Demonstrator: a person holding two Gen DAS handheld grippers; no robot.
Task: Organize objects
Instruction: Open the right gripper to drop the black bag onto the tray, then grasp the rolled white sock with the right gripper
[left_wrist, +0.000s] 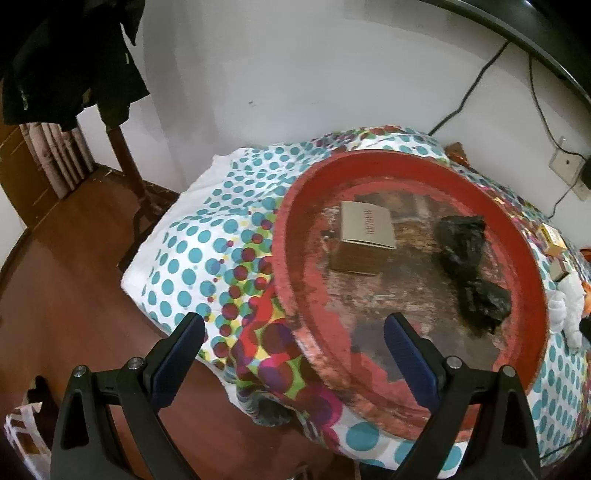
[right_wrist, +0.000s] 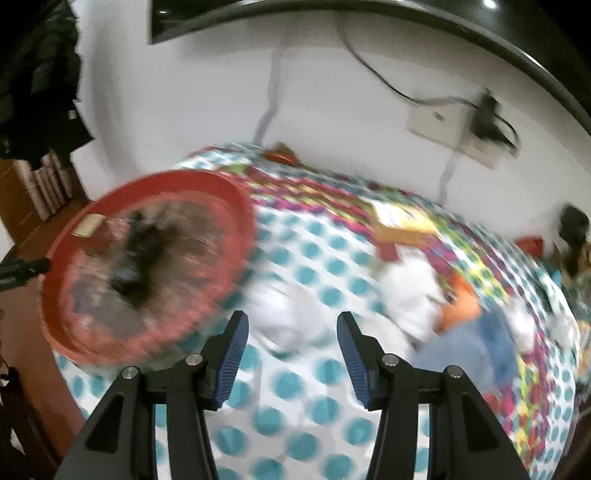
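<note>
A worn round red tray lies on a table with a dotted cloth. In the tray are a small cardboard box and a crumpled black bag. My left gripper is open and empty, its jaws astride the tray's near rim. The right wrist view is blurred; it shows the tray at left with the box and black bag. My right gripper is open and empty above the cloth, near a white soft item.
White, orange and blue soft items and small packets lie on the cloth to the right. Small boxes sit beside the tray. A wall with socket and cables is behind. A coat stand and wooden floor are at left.
</note>
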